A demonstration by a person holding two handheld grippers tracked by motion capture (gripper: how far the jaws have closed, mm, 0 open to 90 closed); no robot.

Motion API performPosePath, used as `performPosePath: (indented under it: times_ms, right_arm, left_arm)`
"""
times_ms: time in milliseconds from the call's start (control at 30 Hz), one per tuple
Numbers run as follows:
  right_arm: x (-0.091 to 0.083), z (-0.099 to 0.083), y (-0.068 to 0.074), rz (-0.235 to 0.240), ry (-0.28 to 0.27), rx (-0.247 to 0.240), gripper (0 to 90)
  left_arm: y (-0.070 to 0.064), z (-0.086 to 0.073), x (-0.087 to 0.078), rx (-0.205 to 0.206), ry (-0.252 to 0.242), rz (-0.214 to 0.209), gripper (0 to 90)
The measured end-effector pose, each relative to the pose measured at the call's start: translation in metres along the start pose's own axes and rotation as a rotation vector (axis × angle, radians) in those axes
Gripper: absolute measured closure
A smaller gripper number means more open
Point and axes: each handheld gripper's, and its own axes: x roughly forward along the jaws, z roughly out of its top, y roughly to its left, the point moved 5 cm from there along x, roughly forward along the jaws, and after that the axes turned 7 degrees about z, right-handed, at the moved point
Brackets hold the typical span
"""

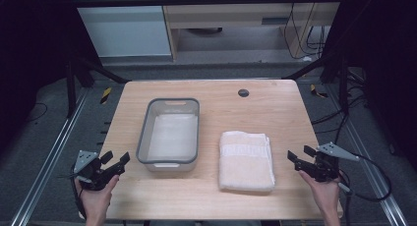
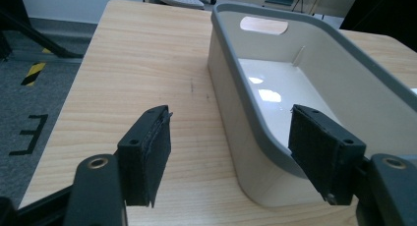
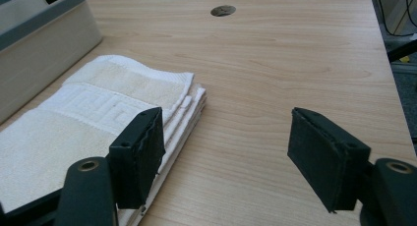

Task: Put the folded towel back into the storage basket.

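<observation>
On the table (image 1: pixel 255 108), the folded towel (image 1: pixel 246 159) lies just right of the empty tub (image 1: pixel 169 132), probably for loading. The left claw (image 1: pixel 117 163) and right claw (image 1: pixel 296 158) flank them, released, grasping nothing.

The counter (image 1: pixel 275 113) is pale wood with fine straight grain and a small dark round disc (image 1: pixel 243 93) in the upper middle of the high view. At centre sits a bin (image 1: pixel 194 132) with off-white walls, a glossy white floor and a grey rim. Lower right of it lies a cream folded towel (image 1: pixel 246 162) bearing a woven key-pattern band. Both the left claw (image 1: pixel 115 163) and the right claw (image 1: pixel 299 158) are black, each topped by a grey plate. At upper left, the floor carries yellow-and-black striped tape (image 1: pixel 105 95).
</observation>
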Motion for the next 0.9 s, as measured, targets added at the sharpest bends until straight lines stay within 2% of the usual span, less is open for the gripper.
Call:
performPosePath:
  times_ms: [333, 600, 900]
  right_arm:
    - [-0.002, 0.005, 0.002, 0.012, -0.012, -0.01, 29.9]
    - [-0.003, 0.011, 0.007, 0.027, -0.023, -0.019, 29.9]
    - [-0.003, 0.017, 0.014, 0.046, -0.03, -0.037, 29.9]
  left_arm:
    - [-0.014, 0.002, -0.001, 0.032, 0.002, -0.023, 31.1]
    - [-0.026, 0.007, -0.005, 0.051, -0.016, -0.047, 31.1]
    - [-0.045, 0.01, -0.01, 0.093, -0.038, -0.067, 31.1]
